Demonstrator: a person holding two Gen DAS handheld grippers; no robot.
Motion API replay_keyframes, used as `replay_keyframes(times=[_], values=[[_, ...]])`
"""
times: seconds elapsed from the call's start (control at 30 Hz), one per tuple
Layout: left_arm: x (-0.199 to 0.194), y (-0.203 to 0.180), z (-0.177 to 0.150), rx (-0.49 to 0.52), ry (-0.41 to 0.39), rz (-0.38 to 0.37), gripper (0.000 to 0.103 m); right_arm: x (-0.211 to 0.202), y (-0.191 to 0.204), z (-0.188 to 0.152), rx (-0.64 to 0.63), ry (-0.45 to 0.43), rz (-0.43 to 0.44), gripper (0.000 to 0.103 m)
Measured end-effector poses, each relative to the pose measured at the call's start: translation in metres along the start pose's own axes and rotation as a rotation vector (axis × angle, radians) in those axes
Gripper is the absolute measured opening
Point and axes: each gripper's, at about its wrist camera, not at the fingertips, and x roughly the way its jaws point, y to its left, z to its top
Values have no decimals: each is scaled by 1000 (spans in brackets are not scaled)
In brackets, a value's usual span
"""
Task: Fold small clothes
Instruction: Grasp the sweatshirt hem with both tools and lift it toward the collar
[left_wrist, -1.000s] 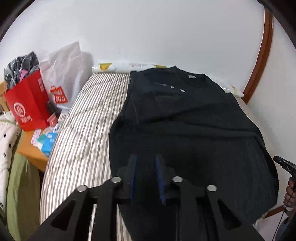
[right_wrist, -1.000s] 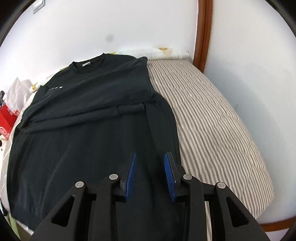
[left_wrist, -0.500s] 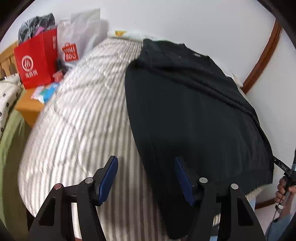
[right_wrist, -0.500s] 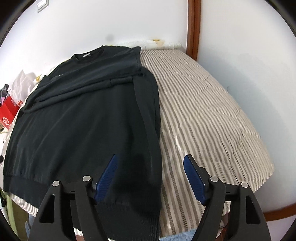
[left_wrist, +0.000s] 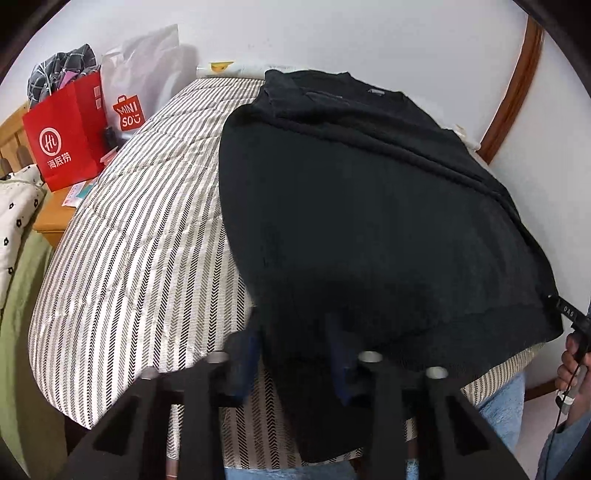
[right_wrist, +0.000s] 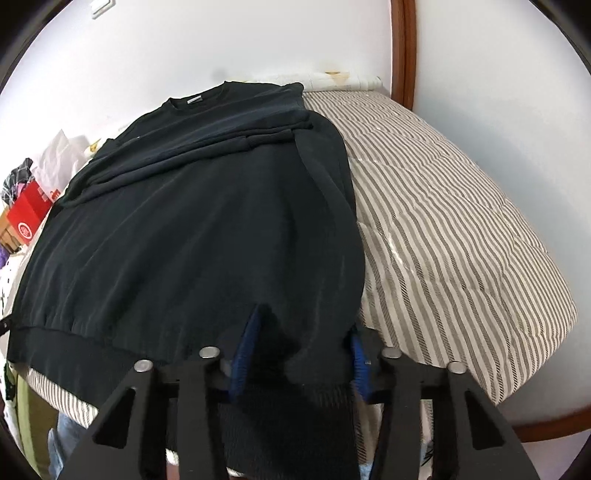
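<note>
A black long-sleeved sweater (left_wrist: 362, 206) lies flat on the striped bed, collar toward the far wall, both sleeves folded across the chest. It also shows in the right wrist view (right_wrist: 207, 229). My left gripper (left_wrist: 291, 354) is open, its blue pads on either side of the sweater's near left hem corner at the bed's edge. My right gripper (right_wrist: 301, 354) is open, its pads on either side of the near right hem corner. The hem cloth drapes over the bed edge between the fingers of each.
The striped mattress (left_wrist: 140, 229) runs to the white wall; it also shows in the right wrist view (right_wrist: 443, 229). A red paper bag (left_wrist: 62, 133) and a white bag (left_wrist: 140, 88) stand on a wooden stand at the left. A brown wooden frame (right_wrist: 402, 48) is at the right.
Both grippers went from nearly shut over the sweater's middle to wide open, drew back to the near bed edge, and now straddle the hem corners with narrower gaps.
</note>
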Motion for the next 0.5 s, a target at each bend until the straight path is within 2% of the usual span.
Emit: replay_keyframes(times=[0.03,0.13,0.3,0.4,0.5], values=[[0,2,1,-5,3,13,12,-1,1,1,-7,-5,-6,18],[-3,13,3,-40,5,-41,10,-9,2,3,-19,-23,-12,12],[-35,29,6,-86,-51,-155,8,-38,-6,-3,-26,-78,-3,10],[-57,33,7,-69,-91,-188,8,-60,-15,-8,2,-99,69,9],[-71,36,6,-65,-110,-229,8,-79,-14,-9,-9,-135,101,9]])
